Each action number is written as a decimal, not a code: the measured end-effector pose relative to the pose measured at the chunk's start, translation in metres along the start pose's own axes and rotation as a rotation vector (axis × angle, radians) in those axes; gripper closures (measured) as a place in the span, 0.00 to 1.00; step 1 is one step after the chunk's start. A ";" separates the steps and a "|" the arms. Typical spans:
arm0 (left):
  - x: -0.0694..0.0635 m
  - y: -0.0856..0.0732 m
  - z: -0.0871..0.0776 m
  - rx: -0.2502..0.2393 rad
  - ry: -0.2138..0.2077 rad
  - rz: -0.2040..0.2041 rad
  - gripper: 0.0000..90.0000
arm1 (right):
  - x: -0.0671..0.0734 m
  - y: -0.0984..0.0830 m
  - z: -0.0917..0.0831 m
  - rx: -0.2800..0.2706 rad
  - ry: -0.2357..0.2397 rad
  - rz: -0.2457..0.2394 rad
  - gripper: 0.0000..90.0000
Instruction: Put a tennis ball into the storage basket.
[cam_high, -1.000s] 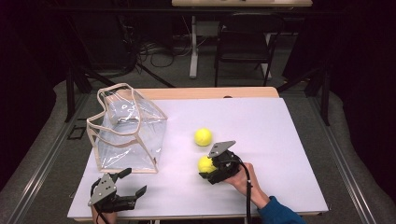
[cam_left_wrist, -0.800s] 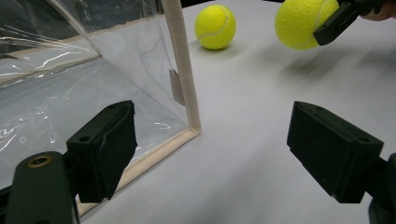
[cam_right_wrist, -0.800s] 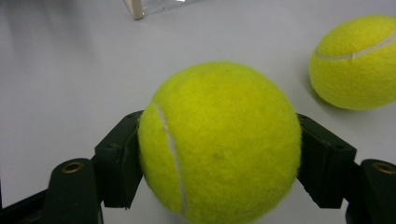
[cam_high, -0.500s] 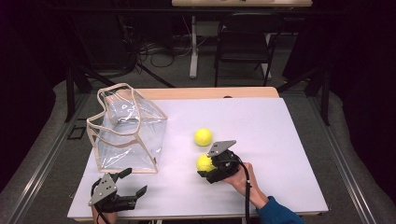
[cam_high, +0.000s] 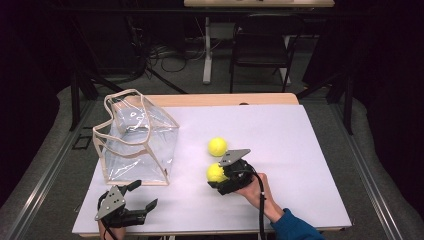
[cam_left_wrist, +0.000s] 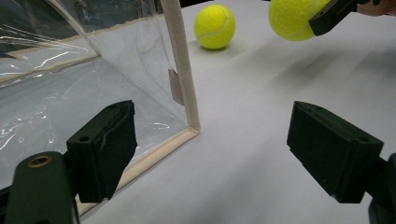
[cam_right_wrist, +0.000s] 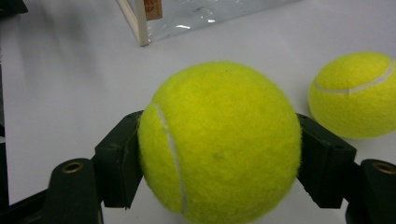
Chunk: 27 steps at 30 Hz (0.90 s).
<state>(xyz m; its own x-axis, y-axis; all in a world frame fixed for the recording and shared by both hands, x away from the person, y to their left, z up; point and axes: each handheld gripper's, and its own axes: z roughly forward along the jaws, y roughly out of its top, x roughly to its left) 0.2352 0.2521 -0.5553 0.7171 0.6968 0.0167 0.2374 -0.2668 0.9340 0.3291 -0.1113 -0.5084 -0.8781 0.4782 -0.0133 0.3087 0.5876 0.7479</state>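
Two fuzzy yellow-green tennis balls sit out on the white table (cam_high: 310, 150) — one is clamped between the black jaws of the right gripper (cam_high: 216, 173), the pads pressing its two sides, as the right gripper view shows close up on the held tennis ball (cam_right_wrist: 219, 144). The free tennis ball (cam_high: 217, 146) lies on the tabletop just beyond it, near but apart from the held one; in the right gripper view the same ball (cam_right_wrist: 357, 95) rests to the right.

The left gripper (cam_high: 144, 196) is low at the near-left edge of the table, its jaws spread wide with nothing between them. Just ahead of it stands a clear plastic bag with beige fabric trim and handles (cam_high: 137, 142), upright and open at the top. In the left gripper view the bag's bottom corner seam (cam_left_wrist: 184, 93) lies between the jaws, farther off.
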 end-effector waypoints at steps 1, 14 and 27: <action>0.000 0.000 0.000 0.001 0.003 0.001 0.18 | 0.000 0.000 0.000 0.000 0.000 0.000 0.29; 0.000 0.000 0.001 0.003 -0.001 0.003 0.18 | 0.003 0.011 0.000 -0.037 -0.006 -0.010 0.29; 0.000 0.001 0.002 -0.002 -0.004 0.011 0.18 | 0.004 0.016 0.004 -0.041 -0.003 -0.004 0.29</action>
<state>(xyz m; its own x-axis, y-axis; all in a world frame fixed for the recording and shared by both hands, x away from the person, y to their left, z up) 0.2367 0.2505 -0.5550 0.7223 0.6911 0.0252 0.2287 -0.2732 0.9344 0.3319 -0.0974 -0.4991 -0.8781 0.4781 -0.0180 0.2903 0.5623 0.7743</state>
